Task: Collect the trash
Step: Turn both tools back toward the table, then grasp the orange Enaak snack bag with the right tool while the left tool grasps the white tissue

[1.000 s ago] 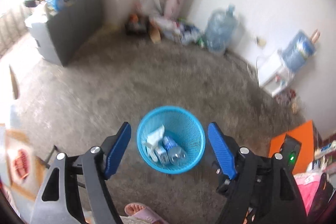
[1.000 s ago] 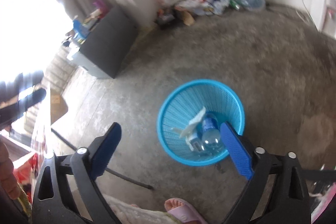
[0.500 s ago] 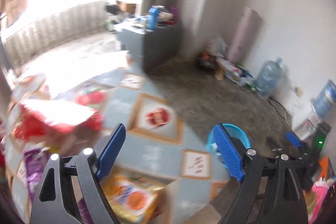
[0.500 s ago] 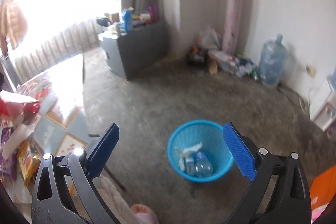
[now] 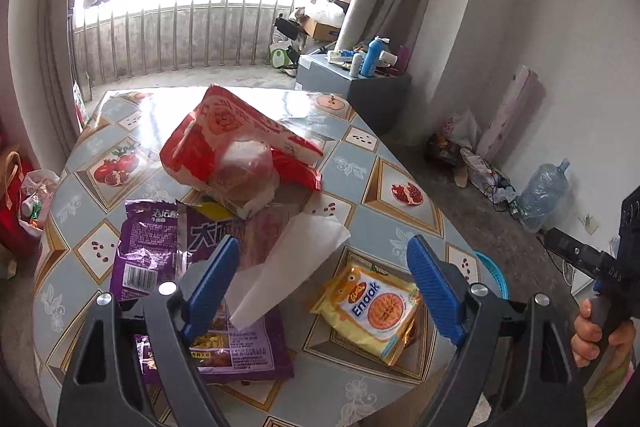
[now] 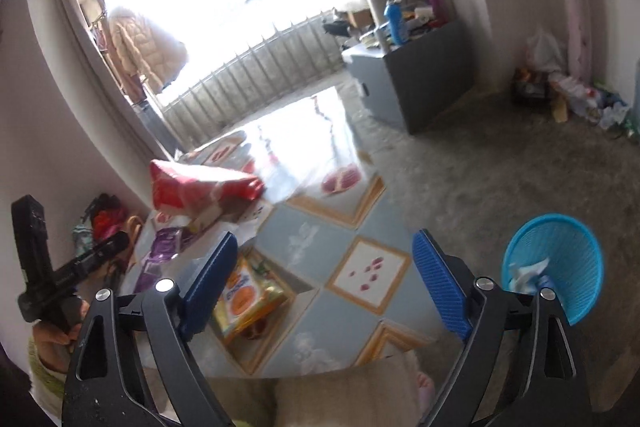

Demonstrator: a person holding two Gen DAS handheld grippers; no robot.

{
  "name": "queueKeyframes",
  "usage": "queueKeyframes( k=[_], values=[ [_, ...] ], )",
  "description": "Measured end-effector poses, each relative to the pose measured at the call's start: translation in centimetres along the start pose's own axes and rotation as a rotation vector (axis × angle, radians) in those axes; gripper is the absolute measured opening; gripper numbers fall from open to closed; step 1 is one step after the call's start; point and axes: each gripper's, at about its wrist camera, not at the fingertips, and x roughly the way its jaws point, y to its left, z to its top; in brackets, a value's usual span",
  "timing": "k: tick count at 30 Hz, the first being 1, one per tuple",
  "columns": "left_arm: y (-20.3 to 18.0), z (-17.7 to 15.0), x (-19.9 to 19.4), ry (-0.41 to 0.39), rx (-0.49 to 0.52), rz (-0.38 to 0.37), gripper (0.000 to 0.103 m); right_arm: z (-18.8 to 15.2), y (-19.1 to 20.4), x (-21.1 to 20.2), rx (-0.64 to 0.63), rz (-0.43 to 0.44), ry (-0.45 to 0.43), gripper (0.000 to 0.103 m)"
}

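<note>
Basket's contents (image 6: pixel 528 273) in right view only

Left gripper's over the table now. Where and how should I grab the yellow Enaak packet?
The yellow Enaak packet lies flat on the table, clear of the white paper. Probably best: bring the left gripper, empty and open, down from above and pinch across its near crimped edge, which seems to lift slightly.
</note>
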Motion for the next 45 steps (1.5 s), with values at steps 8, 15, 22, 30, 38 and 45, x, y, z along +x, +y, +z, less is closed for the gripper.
queueKeyframes(
  k=[8, 15, 22, 30, 38, 45],
  values=[
    [2.0, -1.5, 4.2, 0.078, -0.054, -0.074, 0.07, -3.6, 3.4, 4.3, 0.09, 0.131, 0.257, 0.052],
    [2.2, -1.7, 9.5, 0.167, 0.016, 0.018, 0.042, -5.4, 4.3, 8.5, 0.184, 0.141, 0.427, 0.037],
    [1.0, -3.0, 11.5, 0.273, -0.014, -0.092, 0.019, -5.8, 3.2, 10.3, 0.272, 0.179, 0.474, 0.021],
    [-2.4, -6.5, 11.1, 0.372, -0.129, -0.286, 0.017, -4.5, 0.0, 8.0, 0.339, 0.169, 0.395, 0.02],
    [-4.1, -7.1, 10.8, 0.353, -0.088, -0.29, 0.017, -5.4, -0.7, 7.2, 0.338, 0.164, 0.41, 0.023],
    [-5.1, -7.2, 10.2, 0.339, -0.042, -0.24, 0.016, -6.1, 0.7, 7.8, 0.28, 0.119, 0.405, 0.011]
  ],
)
